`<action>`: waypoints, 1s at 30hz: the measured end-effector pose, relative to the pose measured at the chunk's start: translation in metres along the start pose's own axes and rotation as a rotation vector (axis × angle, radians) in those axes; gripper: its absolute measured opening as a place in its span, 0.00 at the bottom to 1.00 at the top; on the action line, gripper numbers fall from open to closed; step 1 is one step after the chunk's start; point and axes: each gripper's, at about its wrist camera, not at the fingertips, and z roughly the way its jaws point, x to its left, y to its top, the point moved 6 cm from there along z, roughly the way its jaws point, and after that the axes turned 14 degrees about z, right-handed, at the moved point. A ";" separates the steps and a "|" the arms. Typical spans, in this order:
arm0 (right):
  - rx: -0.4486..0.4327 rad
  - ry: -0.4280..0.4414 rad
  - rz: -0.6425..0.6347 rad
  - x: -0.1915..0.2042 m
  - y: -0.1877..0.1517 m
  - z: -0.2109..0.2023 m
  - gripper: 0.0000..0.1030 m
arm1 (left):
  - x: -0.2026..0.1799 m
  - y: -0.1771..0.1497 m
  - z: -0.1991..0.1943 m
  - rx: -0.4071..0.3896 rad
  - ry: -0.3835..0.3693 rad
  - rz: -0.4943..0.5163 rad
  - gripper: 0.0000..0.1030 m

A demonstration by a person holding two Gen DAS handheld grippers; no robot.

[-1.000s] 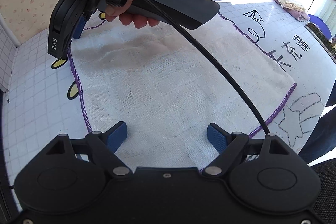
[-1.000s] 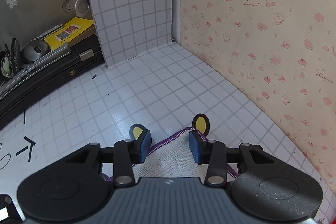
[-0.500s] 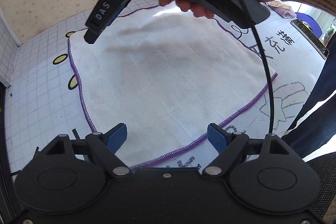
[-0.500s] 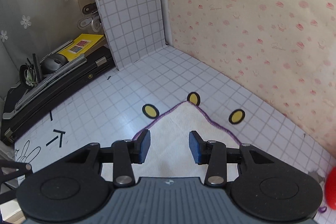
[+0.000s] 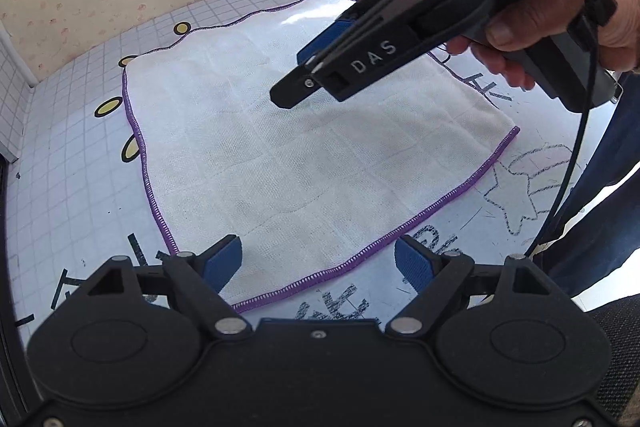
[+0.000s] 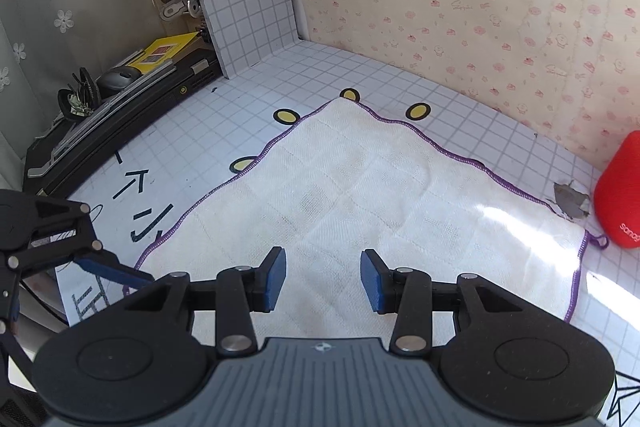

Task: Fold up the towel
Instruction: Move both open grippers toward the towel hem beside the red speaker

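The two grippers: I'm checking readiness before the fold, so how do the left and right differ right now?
The left gripper is spread wide over the towel's near purple hem; the right gripper has a narrower gap and hovers above the towel's middle. The left has a black body, the right a grey ribbed one. Both are open, blue-padded and hold nothing.

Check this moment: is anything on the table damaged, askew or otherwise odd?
One thing: the checked table covering has a torn patch showing grey beneath, between the towel's looped corner and the red speaker. The towel itself lies flat and unfolded, with faint grey smudges.
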 end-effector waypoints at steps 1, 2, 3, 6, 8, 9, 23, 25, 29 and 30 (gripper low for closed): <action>-0.002 -0.005 0.004 -0.001 -0.003 -0.004 0.39 | 0.000 0.001 0.001 0.001 0.001 0.001 0.82; -0.005 -0.012 0.006 -0.002 -0.007 -0.008 0.39 | 0.000 0.002 0.002 0.001 0.002 0.002 0.82; -0.007 -0.020 0.008 -0.003 -0.011 -0.013 0.39 | 0.001 0.003 0.002 -0.003 0.002 -0.001 0.82; -0.011 -0.047 0.020 -0.008 -0.023 -0.026 0.40 | 0.002 0.006 0.002 -0.006 0.012 -0.009 0.82; -0.012 -0.066 0.030 -0.011 -0.032 -0.035 0.40 | 0.004 0.007 0.004 -0.002 0.015 -0.021 0.82; -0.012 -0.076 0.034 -0.013 -0.037 -0.039 0.40 | 0.005 0.007 0.005 -0.001 0.015 -0.030 0.82; 0.009 -0.222 0.131 -0.030 -0.100 -0.067 0.40 | 0.016 0.017 0.015 -0.003 0.037 -0.107 0.82; 0.014 -0.232 0.130 -0.031 -0.105 -0.066 0.42 | 0.012 0.014 0.021 0.017 0.028 -0.082 0.82; -0.013 -0.246 0.135 -0.029 -0.112 -0.070 0.48 | 0.005 0.009 0.020 0.021 0.018 -0.021 0.84; -0.017 -0.250 0.140 -0.029 -0.114 -0.071 0.48 | 0.005 0.008 0.019 0.020 0.015 -0.019 0.84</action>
